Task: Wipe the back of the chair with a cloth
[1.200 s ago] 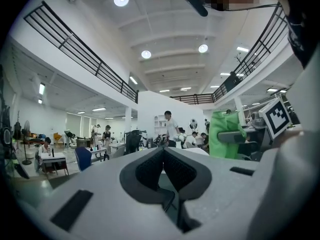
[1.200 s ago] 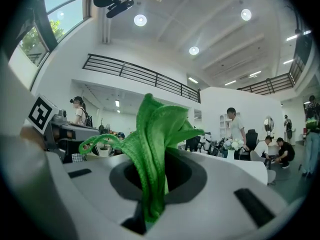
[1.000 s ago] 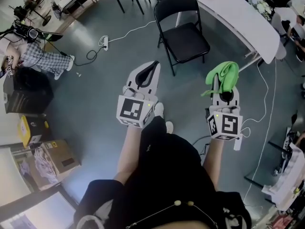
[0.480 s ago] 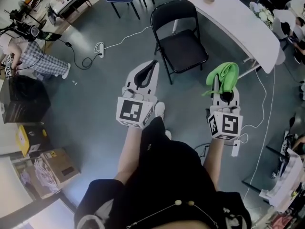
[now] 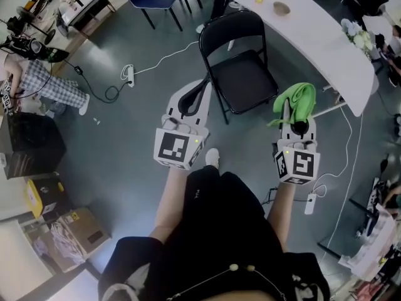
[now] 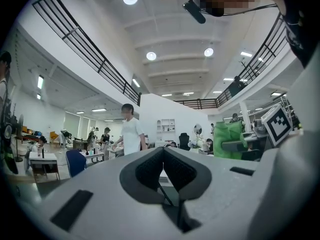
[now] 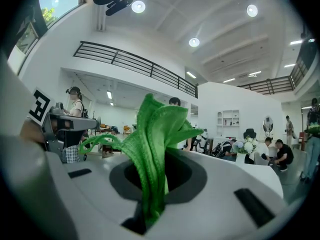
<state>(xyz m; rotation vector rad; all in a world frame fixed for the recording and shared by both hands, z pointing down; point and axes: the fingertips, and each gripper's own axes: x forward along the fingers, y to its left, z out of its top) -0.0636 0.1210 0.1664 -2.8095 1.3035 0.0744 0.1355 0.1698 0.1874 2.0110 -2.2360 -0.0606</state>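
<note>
Right gripper (image 5: 287, 109) pinches a bunched green cloth (image 5: 294, 98), while the left gripper (image 5: 199, 88) is pressed together on nothing. Just beyond, the black folding metal chair (image 5: 243, 79) stands untouched, its backrest (image 5: 230, 25) not yet wiped.

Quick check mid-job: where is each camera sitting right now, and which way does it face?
Head view: on the person's head, facing steeply down at the chair, floor, left gripper, right gripper, cloth; arms and dark-clothed torso show.
Left gripper view: on the left gripper, facing along its shut, empty jaws, across the hall, ceiling above.
Right gripper view: on the right gripper, along jaws pinching the cloth.
Shared: all three show the cloth.
</note>
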